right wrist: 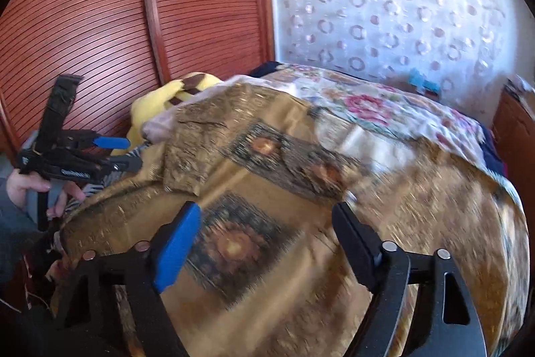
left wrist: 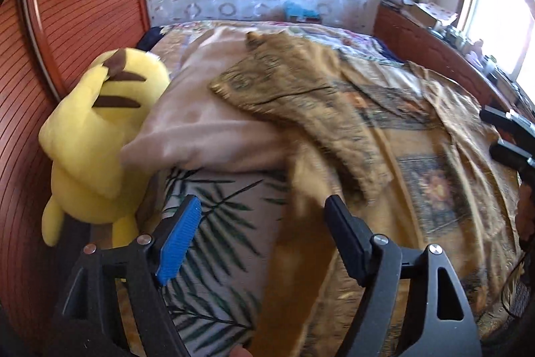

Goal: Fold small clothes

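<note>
We hold our left hand-held gripper (left wrist: pixel 262 225) tipped down, its jaws wide apart with nothing squeezed between them. Our left hand (right wrist: pixel 30 186) wraps its handle. Our right hand-held gripper (right wrist: pixel 267 231) also points down a bit, jaws wide apart and holding nothing.

So it's a bedroom with a big bed (right wrist: pixel 384 122) taking up most of it, floral cover at the far end. Along one side there's a reddish-brown wardrobe (right wrist: pixel 100 22) with horizontally slatted doors. The far wall (right wrist: pixel 384 5) is covered in pale wallpaper with a ring pattern. On the other side, a wooden dresser (left wrist: pixel 421 39) sits cluttered with stuff, right under a window (left wrist: pixel 498 15) that's blasting in bright daylight. A yellow plush toy (left wrist: pixel 100 129) leans against the wardrobe.
</note>
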Motion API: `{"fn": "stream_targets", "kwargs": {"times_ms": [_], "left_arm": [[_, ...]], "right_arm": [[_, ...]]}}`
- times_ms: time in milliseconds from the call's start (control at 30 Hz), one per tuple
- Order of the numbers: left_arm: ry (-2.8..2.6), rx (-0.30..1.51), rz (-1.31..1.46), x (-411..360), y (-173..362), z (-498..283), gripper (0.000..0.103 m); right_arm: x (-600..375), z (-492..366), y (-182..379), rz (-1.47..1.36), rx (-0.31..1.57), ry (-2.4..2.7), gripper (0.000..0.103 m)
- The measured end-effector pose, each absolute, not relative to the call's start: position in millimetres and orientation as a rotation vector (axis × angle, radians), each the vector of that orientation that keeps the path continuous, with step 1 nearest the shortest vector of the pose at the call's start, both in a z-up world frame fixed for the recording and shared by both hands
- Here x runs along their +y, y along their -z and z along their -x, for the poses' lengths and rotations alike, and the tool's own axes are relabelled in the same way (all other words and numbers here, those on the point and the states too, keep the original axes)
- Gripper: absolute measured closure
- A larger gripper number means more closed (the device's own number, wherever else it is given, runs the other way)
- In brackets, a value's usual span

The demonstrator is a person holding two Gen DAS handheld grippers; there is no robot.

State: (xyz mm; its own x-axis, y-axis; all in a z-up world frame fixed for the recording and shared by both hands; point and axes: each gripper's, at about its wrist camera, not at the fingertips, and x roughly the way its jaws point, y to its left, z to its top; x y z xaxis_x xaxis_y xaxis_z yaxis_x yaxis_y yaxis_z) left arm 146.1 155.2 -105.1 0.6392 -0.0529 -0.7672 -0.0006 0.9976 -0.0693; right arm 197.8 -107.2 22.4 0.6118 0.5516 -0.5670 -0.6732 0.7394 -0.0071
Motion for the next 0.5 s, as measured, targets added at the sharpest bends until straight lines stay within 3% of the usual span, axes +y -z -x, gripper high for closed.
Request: {"fn": "stream_targets", "kwargs": {"times_ms": [200, 367, 500], "left_arm": [[0.020, 0.933, 0.026, 161.2, 125.0, -152.5, 0.025], [0.039, 0.897, 0.015, 163.0, 127.1, -149.5, 0.019], [0.031, 0.886, 0.017, 165.1, 128.7, -149.1, 0.017]], "right_arm": [[-55.4, -234.6, -26.9, 0.273, 0.534, -0.815, 0.022], [-11.5, -272.7, -16.9, 0.259, 0.608, -0.920, 0.037], [26.1, -293.1, -7.0, 0.280, 0.649, -0.977, 0.042]]}}
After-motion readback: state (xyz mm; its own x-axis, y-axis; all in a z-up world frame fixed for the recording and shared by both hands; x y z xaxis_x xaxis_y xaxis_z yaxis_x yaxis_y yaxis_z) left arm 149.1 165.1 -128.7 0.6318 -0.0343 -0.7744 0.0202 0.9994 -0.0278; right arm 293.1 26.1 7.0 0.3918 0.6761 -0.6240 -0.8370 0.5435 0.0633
